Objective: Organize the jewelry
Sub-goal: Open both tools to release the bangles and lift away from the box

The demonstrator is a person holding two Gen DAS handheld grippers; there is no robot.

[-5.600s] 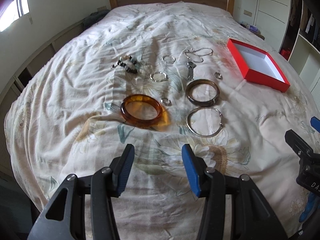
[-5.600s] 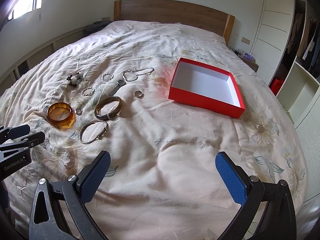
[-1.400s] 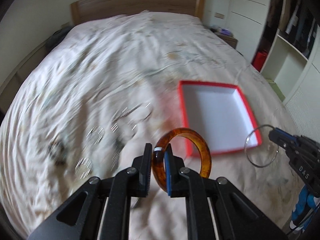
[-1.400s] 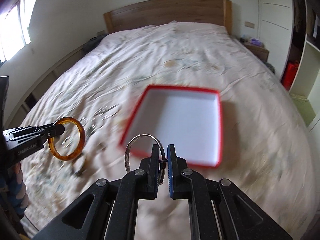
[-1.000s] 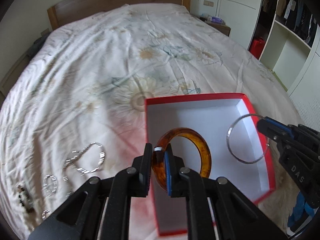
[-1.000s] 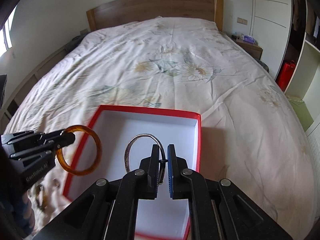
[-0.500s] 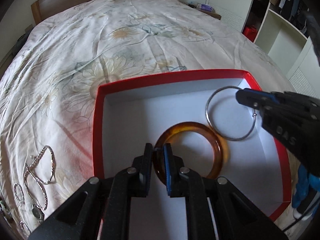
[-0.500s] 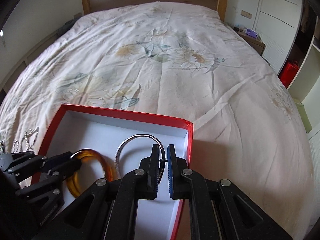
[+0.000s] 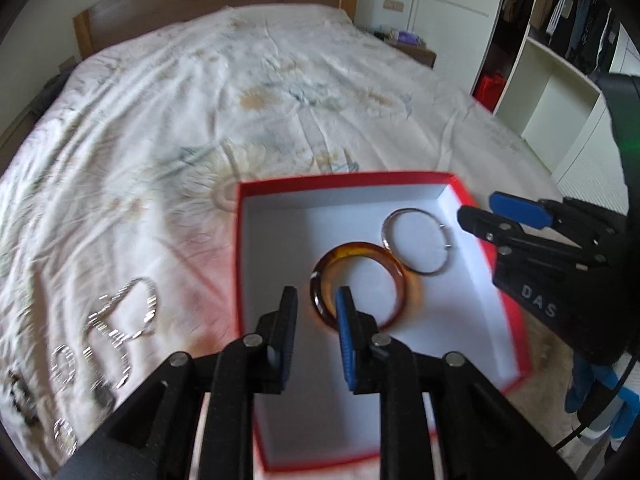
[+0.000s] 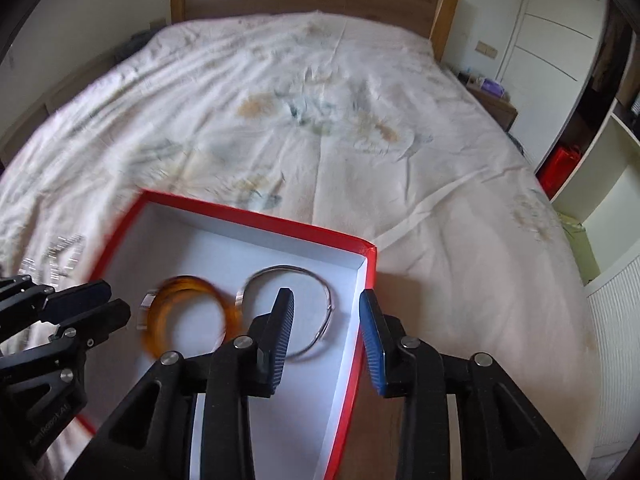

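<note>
Two bangles [image 9: 360,280] in red box [image 9: 344,178]

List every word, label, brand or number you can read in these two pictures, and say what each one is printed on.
"DAS": white letters on the black body of the right gripper, seen from the left wrist camera; the word may run on out of sight.
White lettering on the body of the left gripper, seen from the right wrist camera: too small and dark to read.
Nothing readable on the red box or the bedspread.

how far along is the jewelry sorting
Done: amber bangle and silver bangle lie in the red box. In hand: nothing; left gripper and right gripper are opening, empty. Left: the blurred silver pieces on the bedspread.
</note>
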